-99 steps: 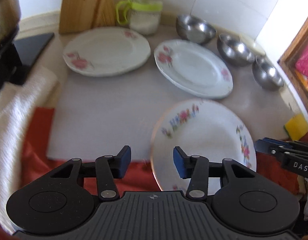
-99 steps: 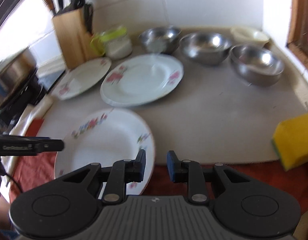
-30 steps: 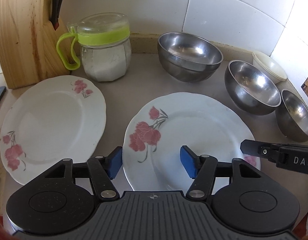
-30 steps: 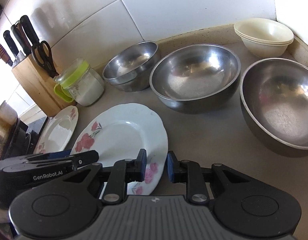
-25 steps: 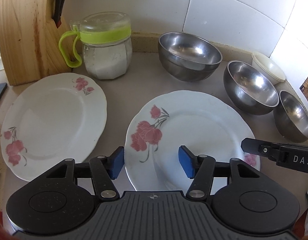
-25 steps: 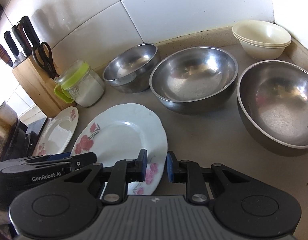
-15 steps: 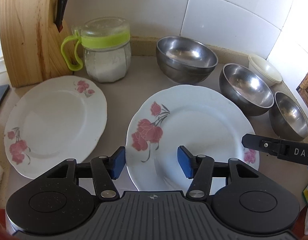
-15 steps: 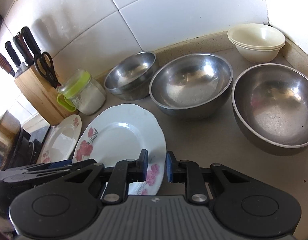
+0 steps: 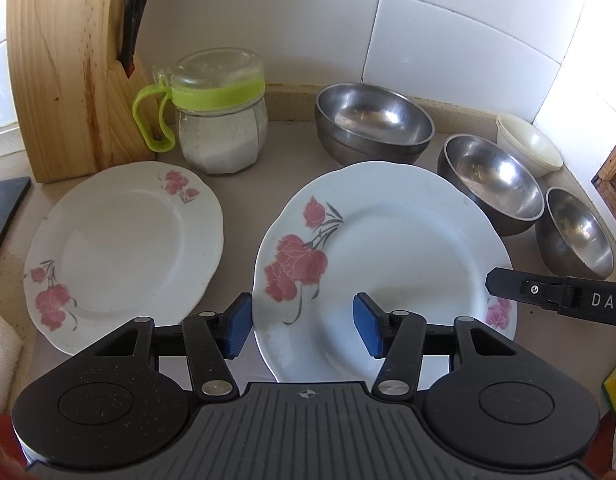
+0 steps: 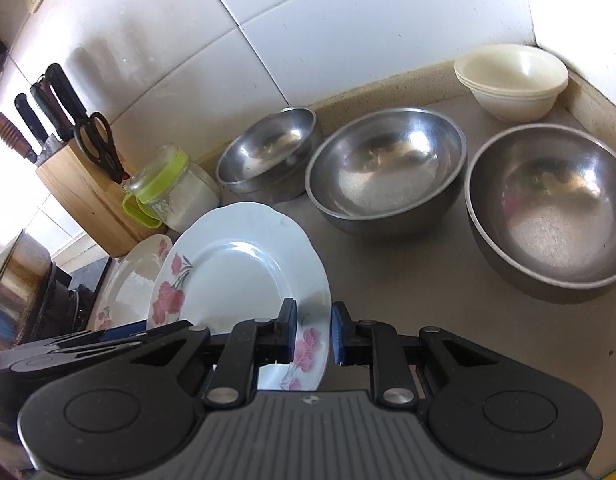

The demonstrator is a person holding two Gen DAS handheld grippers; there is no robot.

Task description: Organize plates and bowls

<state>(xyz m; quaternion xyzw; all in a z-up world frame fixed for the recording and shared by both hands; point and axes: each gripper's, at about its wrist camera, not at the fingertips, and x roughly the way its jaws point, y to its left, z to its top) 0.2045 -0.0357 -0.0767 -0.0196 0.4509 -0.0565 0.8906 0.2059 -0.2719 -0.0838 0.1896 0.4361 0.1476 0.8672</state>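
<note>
So the big plate (image 10: 243, 268) looks tipped up off the counter (image 10: 408, 280), right edge raised. The right gripper (image 10: 314, 334) has that rim sitting between its blue pads, but there's daylight on the right pad's side, so the jaws are only narrowly apart and I can't tell if it's a real pinch or just propping. My guess is it's being lifted to go onto the small plate (image 9: 119, 248), which lies flat next to it toward the counter's left end, just in front of the knife block (image 9: 67, 80) and the jar (image 9: 219, 120).

The left gripper (image 9: 301, 326) is wide open and holds nothing. Its pads straddle the big plate's near-left rim, one outside the edge and one over the plate, with no visible contact. Probably waiting to steady or take over.

Three steel bowls (image 10: 388, 176) run along the back edge toward the right corner, with the cream bowls (image 10: 512, 80) stacked right in that corner. Those probably get nested later.
</note>
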